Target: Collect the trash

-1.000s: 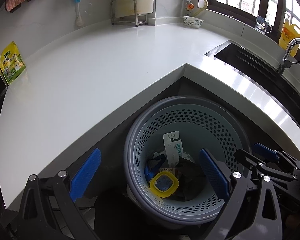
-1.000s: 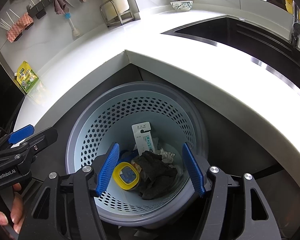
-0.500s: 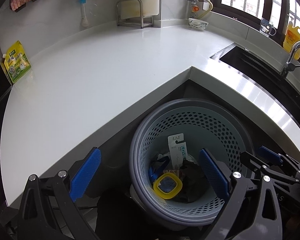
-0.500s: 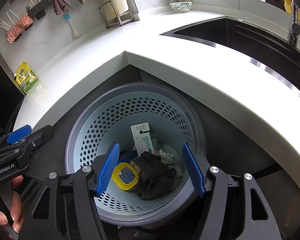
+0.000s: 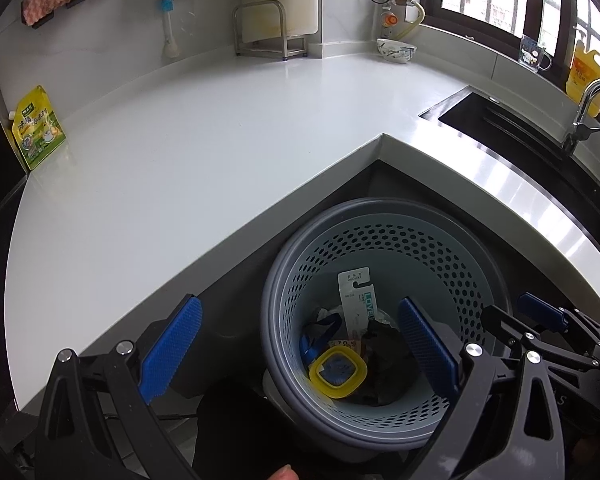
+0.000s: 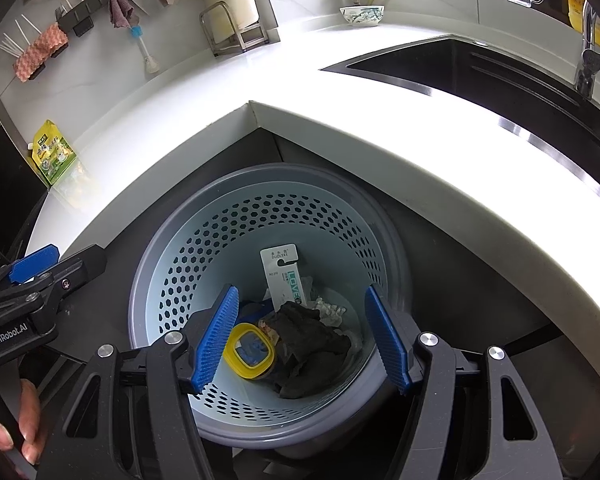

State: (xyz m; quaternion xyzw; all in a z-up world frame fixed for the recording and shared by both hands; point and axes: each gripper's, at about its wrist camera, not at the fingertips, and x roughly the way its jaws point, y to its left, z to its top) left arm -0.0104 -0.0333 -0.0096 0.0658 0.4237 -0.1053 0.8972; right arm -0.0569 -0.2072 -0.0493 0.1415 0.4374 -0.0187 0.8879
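Note:
A grey perforated trash basket [image 5: 472,280] [image 6: 204,240] stands on the floor in the inner corner of the white counter. Inside lie a yellow-rimmed lid [image 5: 338,372] [image 6: 250,354], a white packaging card [image 5: 358,300] [image 6: 286,276], a dark crumpled cloth [image 6: 312,340] and white crumpled paper [image 6: 332,308]. My left gripper [image 5: 300,348] hovers open above the basket's left rim, nothing between its blue pads. My right gripper [image 6: 304,340] hangs open over the basket's middle, also holding nothing. The left gripper shows at the left edge of the right wrist view.
The white counter [image 5: 180,168] wraps around the corner. A yellow-green pouch [image 5: 38,128] leans at its far left. A metal rack [image 5: 268,28], a bowl [image 5: 396,50], a dark sink [image 5: 512,128] with a tap [image 5: 588,112] and a yellow bottle [image 5: 588,72] sit along the back.
The left wrist view has tilted up slightly, so the basket sits lower in the frame and more of the back wall shows. The right gripper and the trash stay as they were.

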